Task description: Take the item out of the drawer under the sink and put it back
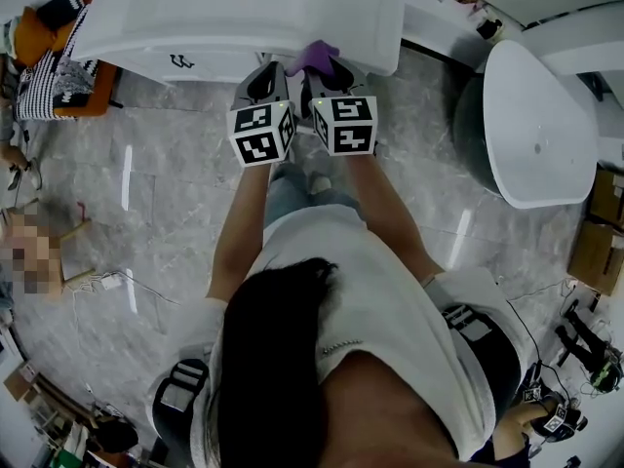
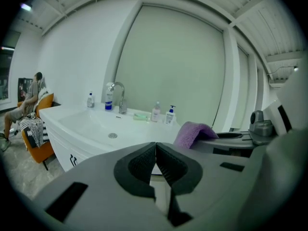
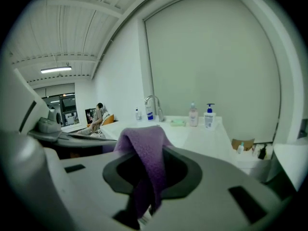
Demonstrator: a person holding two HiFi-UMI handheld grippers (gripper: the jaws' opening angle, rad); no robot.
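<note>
A purple cloth (image 3: 146,154) hangs folded over between the jaws of my right gripper (image 3: 147,179), which is shut on it. In the head view the purple cloth (image 1: 313,57) pokes out ahead of my right gripper (image 1: 330,78), in front of the white sink vanity (image 1: 195,27). Close beside it on the left, my left gripper (image 1: 265,84) holds nothing. In the left gripper view my left gripper (image 2: 155,159) has its pads pressed together, and the purple cloth (image 2: 193,133) shows to its right. A dark handle (image 1: 181,61) marks the vanity front below the basin.
A faucet (image 2: 118,96) and several bottles stand along the back of the sink counter (image 2: 91,121). A person sits on an orange chair (image 1: 68,76) at the left. A white tub (image 1: 536,125) and cardboard boxes (image 1: 597,252) lie to the right.
</note>
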